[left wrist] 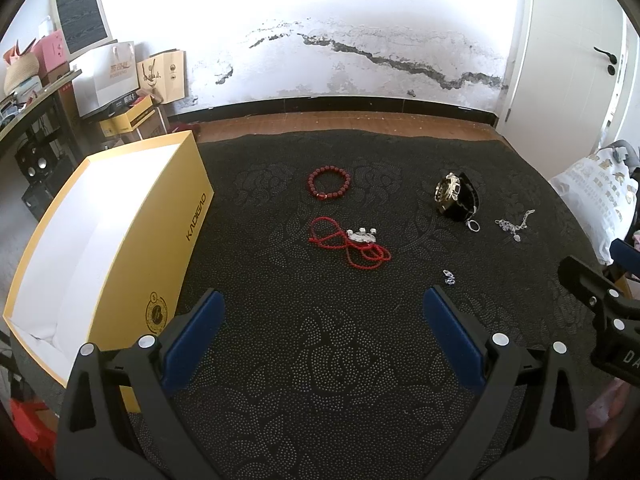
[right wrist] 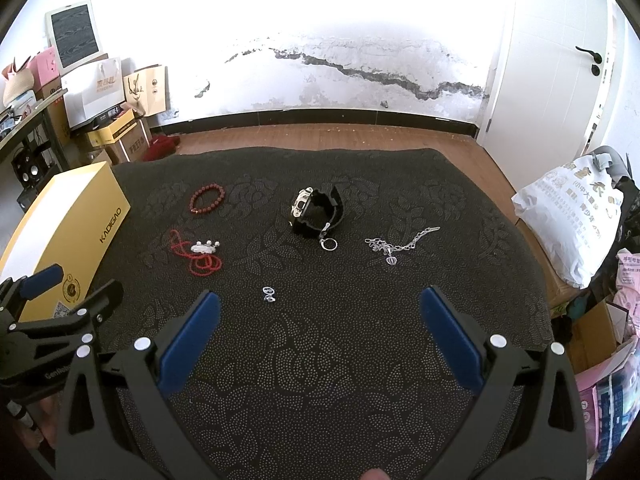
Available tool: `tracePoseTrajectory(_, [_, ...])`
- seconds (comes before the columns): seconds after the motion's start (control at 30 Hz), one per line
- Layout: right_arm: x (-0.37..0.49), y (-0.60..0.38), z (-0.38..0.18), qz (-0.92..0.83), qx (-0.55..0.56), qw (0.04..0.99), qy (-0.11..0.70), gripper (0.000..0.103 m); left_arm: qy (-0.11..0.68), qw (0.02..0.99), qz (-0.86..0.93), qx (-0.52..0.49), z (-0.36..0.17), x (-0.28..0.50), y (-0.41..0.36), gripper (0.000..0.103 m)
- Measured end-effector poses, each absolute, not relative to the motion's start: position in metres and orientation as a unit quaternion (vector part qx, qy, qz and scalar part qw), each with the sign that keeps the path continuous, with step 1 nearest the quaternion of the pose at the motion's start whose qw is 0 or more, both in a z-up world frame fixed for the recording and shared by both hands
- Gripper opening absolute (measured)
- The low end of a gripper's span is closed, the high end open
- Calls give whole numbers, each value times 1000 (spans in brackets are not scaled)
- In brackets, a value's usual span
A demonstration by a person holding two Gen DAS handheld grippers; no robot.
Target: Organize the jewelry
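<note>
Jewelry lies on a dark patterned cloth (left wrist: pixel 320 360). A red bead bracelet (left wrist: pixel 329 184) (right wrist: pixel 207 198) lies farthest back. A red cord necklace with a silver pendant (left wrist: pixel 352 242) (right wrist: pixel 199 254) lies nearer. A black and gold watch (left wrist: pixel 456 196) (right wrist: pixel 316 212) stands to the right, a silver ring (left wrist: pixel 473 225) (right wrist: pixel 328 244) beside it. A silver chain (left wrist: pixel 515 225) (right wrist: pixel 400 245) and small earrings (left wrist: pixel 449 278) (right wrist: pixel 269 294) lie apart. An open yellow box (left wrist: pixel 188 216) (right wrist: pixel 92 216) stands at the left. My left gripper (left wrist: pixel 324 336) and right gripper (right wrist: pixel 320 332) are open and empty above the near cloth.
Bags and boxes (left wrist: pixel 120 80) are stacked on the floor at the back left by a cracked white wall. A white printed bag (right wrist: pixel 576 216) and pink packages (right wrist: pixel 628 280) sit off the right edge. A white door (right wrist: pixel 560 60) is at the right.
</note>
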State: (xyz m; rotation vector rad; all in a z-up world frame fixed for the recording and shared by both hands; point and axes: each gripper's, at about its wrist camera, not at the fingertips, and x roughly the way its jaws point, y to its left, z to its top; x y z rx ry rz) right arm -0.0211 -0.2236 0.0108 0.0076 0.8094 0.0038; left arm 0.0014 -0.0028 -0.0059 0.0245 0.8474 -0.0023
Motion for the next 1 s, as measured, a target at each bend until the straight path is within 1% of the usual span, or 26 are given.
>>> tracePoseTrajectory(0.83, [-21,-224,11,2,3,920,392,97,415,909,-2,15,-7,3,-2,97])
tracePoseTrajectory(1.0, [-21,-228,14,0,6,921,389,97,421,907,0,2,-9,7,3,97])
